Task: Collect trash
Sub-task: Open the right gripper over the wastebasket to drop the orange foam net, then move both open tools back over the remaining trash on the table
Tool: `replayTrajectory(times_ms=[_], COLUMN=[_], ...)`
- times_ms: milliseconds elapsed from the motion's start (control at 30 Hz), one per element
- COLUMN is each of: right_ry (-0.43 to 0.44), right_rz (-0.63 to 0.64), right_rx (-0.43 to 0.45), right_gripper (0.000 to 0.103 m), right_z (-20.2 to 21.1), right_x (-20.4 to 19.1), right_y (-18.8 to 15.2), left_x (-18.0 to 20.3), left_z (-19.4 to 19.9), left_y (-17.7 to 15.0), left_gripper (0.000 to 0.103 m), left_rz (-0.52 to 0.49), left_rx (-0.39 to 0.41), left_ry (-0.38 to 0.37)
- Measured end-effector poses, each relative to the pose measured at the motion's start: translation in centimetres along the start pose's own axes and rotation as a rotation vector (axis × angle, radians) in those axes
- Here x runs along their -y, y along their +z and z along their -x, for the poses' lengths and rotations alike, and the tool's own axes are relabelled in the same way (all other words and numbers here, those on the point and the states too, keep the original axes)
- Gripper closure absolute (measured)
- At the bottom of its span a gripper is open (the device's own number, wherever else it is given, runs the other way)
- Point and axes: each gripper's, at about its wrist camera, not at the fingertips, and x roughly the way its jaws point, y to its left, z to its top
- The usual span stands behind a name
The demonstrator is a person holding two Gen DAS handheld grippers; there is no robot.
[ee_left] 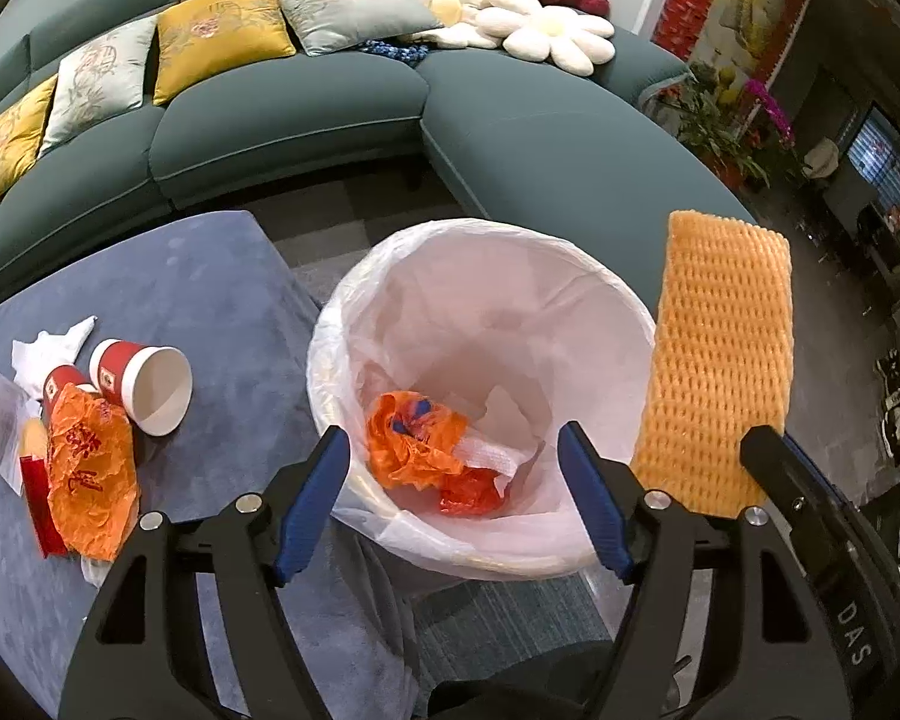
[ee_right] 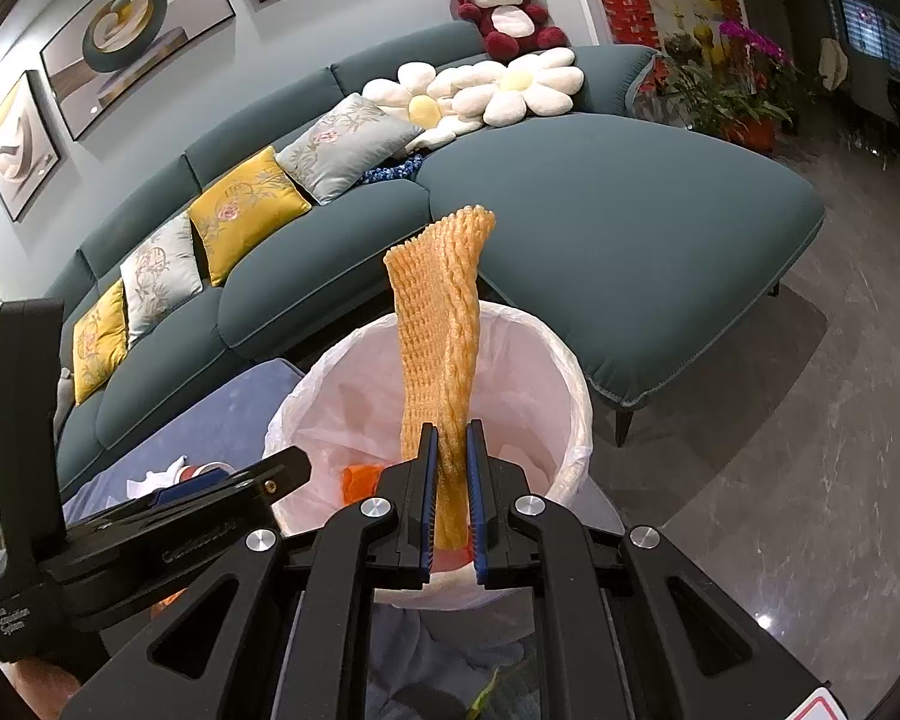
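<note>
Now we hold the foam net (ee_right: 441, 354) clamped in the right tool (ee_right: 450, 483) over the bin (ee_right: 576, 420), frame centre; left tool (ee_left: 453, 501) gapes empty. Next: let go.

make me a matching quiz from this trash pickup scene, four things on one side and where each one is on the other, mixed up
Things:
1. foam net
2. red paper cup
3. orange plastic bag
4. teddy bear

Places:
A. at the bottom of the lined trash bin
B. on top of the sofa back
C. lying on its side on the blue ottoman
D. pinched between the fingers of the right gripper, above the bin

Pairs: 1-D, 2-C, 3-A, 4-B
</note>
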Motion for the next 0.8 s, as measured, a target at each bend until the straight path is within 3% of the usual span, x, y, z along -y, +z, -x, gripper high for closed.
replayTrajectory(times_ms=[367,533,600,800], right_ry=[-0.012,-0.017,-0.012,0.006], right_rz=[0.056,0.054,0.061,0.097], right_rx=[0.026,0.042,0.044,0.048], right_gripper=[0.089,0.069,0.069,0.063], right_z=[-0.6,-0.6,-0.3,0.6], right_x=[-1.9,-2.9,-3.5,-5.8], right_y=[1.0,1.3,1.3,1.0], left_x=[-3.0,-5.0,-5.8,-8.3], left_z=[1.4,2.2,2.7,4.2], left_y=[-1.0,-1.4,-1.7,-2.5], left_gripper=[0.032,0.03,0.024,0.023], left_rz=[0.056,0.1,0.114,0.16], left_rx=[0.016,0.023,0.03,0.045], left_ry=[0.038,0.055,0.067,0.082])
